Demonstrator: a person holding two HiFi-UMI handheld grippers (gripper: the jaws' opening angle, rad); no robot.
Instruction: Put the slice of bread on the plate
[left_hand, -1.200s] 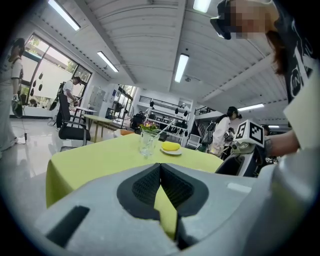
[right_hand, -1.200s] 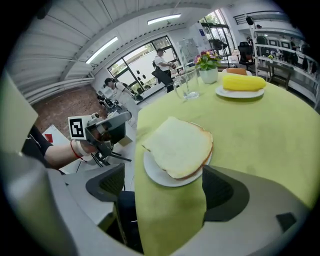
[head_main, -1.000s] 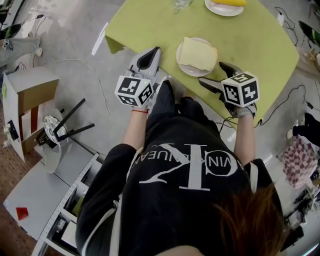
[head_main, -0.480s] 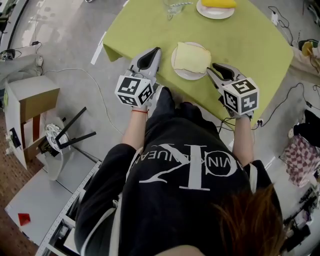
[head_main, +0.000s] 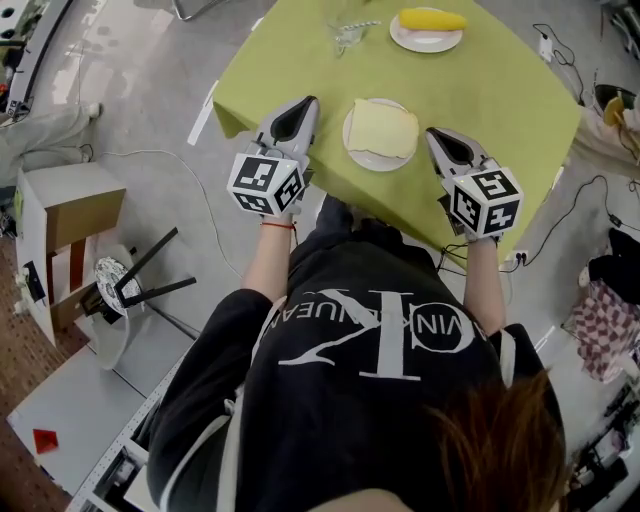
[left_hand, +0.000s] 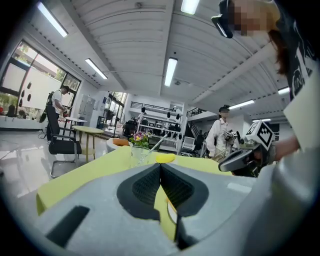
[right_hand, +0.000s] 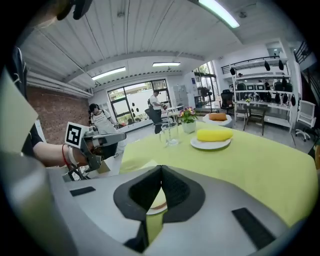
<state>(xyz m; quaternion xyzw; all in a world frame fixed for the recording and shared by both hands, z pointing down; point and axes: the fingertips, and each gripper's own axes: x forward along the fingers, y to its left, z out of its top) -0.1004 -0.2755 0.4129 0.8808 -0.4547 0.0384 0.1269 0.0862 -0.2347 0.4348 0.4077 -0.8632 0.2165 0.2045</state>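
Bread: the slice of bread (head_main: 383, 128) lies flat on the plate (head_main: 350, 150) and covers most of it; a strip of white rim shows on the side toward the person.
Plate spot: the plate stands on the table (head_main: 500, 90), which is covered in a green cloth. It is close to the edge nearest the person and between the two grippers.
Left tongs: the left gripper (head_main: 303, 108) is held over the table's near left corner, just beside the plate and apart from it. In the left gripper view its jaws meet tip to tip, with nothing between them.
Right tongs: the right gripper (head_main: 438, 138) is held over the near edge on the plate's other side, clear of the bread. Its jaws have just been closing and now meet, and the right gripper view shows nothing held between them.
Far edge: a second plate (head_main: 412, 40) carries a long yellow food item (head_main: 432, 19).
Glass: a clear glass (head_main: 347, 35) stands beside the second plate, toward the far left corner.
Cross view: the left gripper view shows the right gripper at its right side, level with the table.
Person: a dark shirt with white print fills the lower half of the head view.
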